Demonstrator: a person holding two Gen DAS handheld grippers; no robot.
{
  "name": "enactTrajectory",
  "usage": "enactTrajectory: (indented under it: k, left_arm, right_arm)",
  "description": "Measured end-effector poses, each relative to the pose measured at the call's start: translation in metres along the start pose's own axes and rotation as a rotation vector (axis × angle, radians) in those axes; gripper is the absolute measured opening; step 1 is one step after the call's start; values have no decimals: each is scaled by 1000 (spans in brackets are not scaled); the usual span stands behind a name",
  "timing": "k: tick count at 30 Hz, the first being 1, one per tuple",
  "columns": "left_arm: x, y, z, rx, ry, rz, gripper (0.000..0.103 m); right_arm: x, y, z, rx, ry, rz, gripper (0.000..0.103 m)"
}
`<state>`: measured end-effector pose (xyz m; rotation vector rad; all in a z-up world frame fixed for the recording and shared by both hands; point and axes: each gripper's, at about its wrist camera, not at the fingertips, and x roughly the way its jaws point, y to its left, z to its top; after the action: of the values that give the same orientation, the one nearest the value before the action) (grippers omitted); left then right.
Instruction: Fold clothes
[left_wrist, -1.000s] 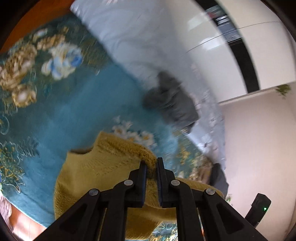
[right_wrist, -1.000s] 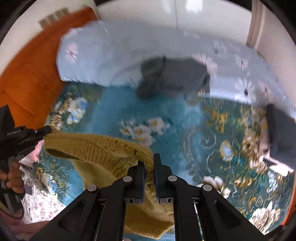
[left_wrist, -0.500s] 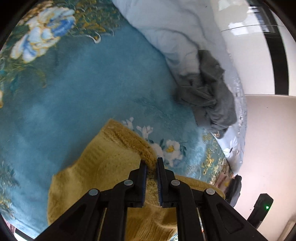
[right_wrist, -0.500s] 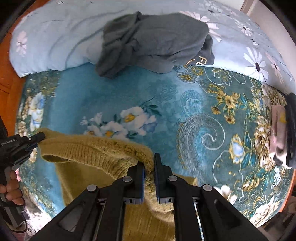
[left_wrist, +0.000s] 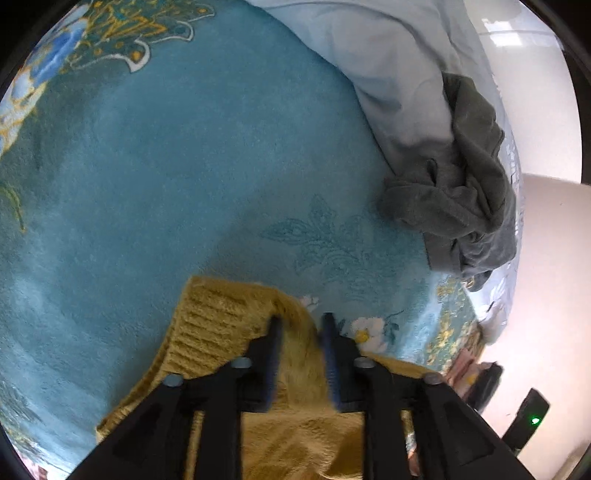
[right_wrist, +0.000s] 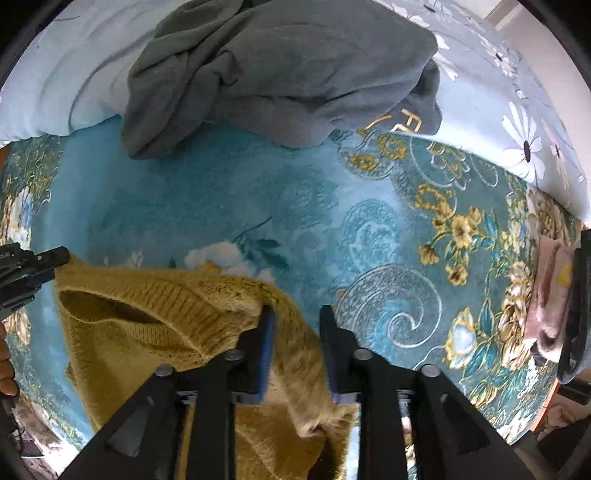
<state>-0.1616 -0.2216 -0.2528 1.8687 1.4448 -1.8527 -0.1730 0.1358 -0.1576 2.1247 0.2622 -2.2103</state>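
— Where is the sweater now, and how do your jaws stand?

— The yellow knitted sweater (right_wrist: 155, 325) lies low on the teal flowered blanket (right_wrist: 229, 192), directly under me. My right gripper (right_wrist: 295, 317) points almost straight down, and its jaws are opening; the fuzzy shoulder edge is between them, touching the left pad but free of the right one. My left gripper (left_wrist: 301, 325) is the same: its jaws are opening, a ridge of yellow knit (left_wrist: 221, 325) stands in the gap, and the pads do not press it.

— Which way does the garment run from your jaws?

— In the right wrist view the neckline edge runs from my right jaws toward the left side of the picture, where the tips of my left gripper (right_wrist: 48, 258) sit at the other corner. So the long axis of this top edge goes from hand to hand, and the body of the sweater hangs back toward me, below both grippers.

— And which hand is nearer for the next step?

— I judge both are equally near, each at its own shoulder. The grey garment (right_wrist: 280, 66) lies well apart, up on the pale blue quilt (right_wrist: 74, 74), so it is not in my way.
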Motion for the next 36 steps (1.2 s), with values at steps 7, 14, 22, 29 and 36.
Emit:
enactTrajectory:
  k: [7, 14, 22, 29, 36]
  left_arm:
    - [-61, 14, -11, -83, -121, -142, 62]
    - [-103, 87, -103, -121, -196, -68, 63]
    - [-66, 193, -252, -255, -87, 97, 63]
    - [-65, 214, -325, -256, -118, 107, 63]
    - [-85, 219, -358, -282, -176, 91, 63]
  right_arm:
    - [-37, -25, -9, 79, -87, 8, 51]
    - [-70, -39, -90, 206, -165, 142, 54]
    - [-14, -59, -242, 294, 8, 275, 60]
    - [40, -87, -333, 368, 66, 419, 60]
    - [66, -64, -359, 349, 63, 604, 60]
